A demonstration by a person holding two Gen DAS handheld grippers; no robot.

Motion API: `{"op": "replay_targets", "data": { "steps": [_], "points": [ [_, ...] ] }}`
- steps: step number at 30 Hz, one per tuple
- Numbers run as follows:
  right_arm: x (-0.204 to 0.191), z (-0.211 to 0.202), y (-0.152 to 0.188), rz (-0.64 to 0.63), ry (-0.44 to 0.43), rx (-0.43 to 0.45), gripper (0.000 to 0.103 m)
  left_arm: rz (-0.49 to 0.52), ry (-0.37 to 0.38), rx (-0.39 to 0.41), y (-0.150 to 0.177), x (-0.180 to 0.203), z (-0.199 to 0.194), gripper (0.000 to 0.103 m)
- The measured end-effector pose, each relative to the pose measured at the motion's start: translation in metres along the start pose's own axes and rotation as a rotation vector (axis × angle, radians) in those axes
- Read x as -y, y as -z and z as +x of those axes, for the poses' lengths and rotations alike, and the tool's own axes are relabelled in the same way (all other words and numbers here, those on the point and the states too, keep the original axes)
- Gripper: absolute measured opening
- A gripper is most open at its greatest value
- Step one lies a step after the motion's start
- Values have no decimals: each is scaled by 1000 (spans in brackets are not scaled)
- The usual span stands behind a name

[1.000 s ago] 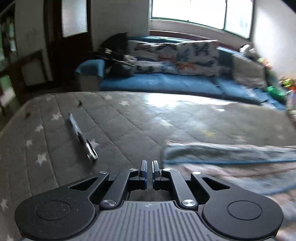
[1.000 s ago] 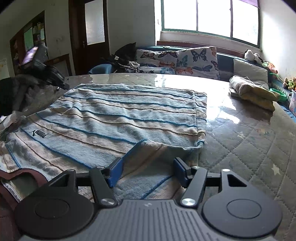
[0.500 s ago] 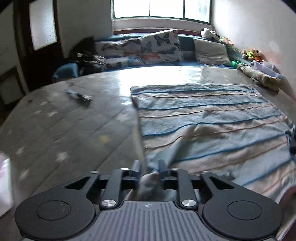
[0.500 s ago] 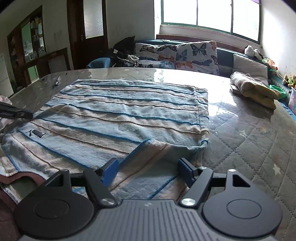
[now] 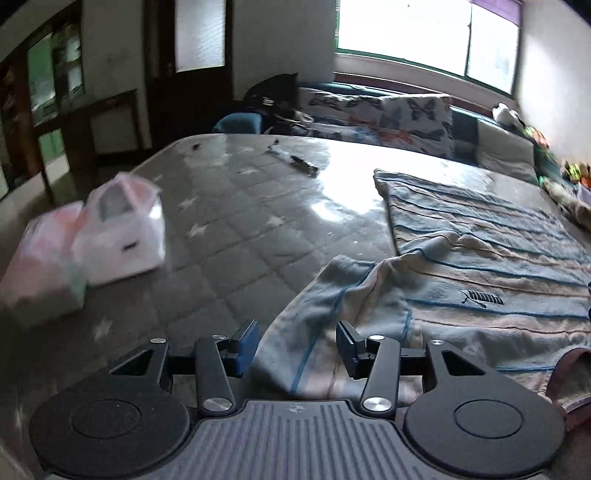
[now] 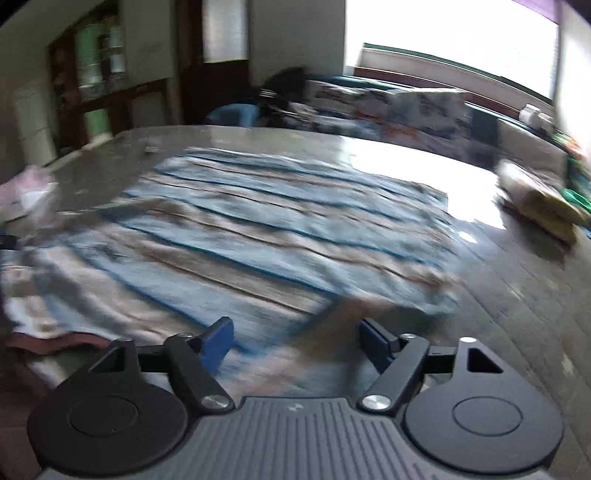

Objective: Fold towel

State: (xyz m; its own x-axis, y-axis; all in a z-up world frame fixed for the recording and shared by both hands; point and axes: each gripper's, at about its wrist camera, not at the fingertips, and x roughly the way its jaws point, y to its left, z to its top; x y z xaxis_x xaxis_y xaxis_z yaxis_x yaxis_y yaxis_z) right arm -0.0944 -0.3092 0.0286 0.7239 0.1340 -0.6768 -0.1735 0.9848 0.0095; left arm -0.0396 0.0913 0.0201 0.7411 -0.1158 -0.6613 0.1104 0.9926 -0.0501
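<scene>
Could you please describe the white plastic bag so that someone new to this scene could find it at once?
Start from the grey quilted mattress with pale stars. The striped towel covers its right part; the white plastic bag sits near the left edge, well apart from it. It is the only pale, boxy, upright bundle there, blurred in this view.

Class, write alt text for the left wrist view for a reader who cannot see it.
The open left gripper straddles a rumpled near corner of a blue and tan striped towel spread on a grey quilted mattress. White plastic bags lie at left, with a sofa and bright window beyond.
</scene>
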Motion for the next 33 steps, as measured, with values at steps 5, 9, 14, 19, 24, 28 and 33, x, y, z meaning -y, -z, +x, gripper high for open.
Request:
{"op": "replay_targets", "data": {
  "steps": [5,9,14,19,24,28,33],
  "points": [
    [-57,-10,-23,-145,-244,9,59,-46,7,-1,6,-11,0,48],
    [-112,-4,-31,-260,-434,-46,48,-65,21,2,9,-17,1,38],
    [-166,12,-23,-415,-514,-107,33,-90,38,5,13,-26,3,17],
    [-184,23,-17,-434,-513,-132,3,-95,36,32,15,-31,1,4],
    [-185,7,-7,-496,-548,-151,3,-73,9,88,14,-33,-5,4],
    [-183,3,-11,-493,-580,-160,8,-106,23,59,17,-37,-4,6],
    [-181,2,-38,-423,-585,-95,9,-208,12,48,23,-49,-26,28]
  ]
}}
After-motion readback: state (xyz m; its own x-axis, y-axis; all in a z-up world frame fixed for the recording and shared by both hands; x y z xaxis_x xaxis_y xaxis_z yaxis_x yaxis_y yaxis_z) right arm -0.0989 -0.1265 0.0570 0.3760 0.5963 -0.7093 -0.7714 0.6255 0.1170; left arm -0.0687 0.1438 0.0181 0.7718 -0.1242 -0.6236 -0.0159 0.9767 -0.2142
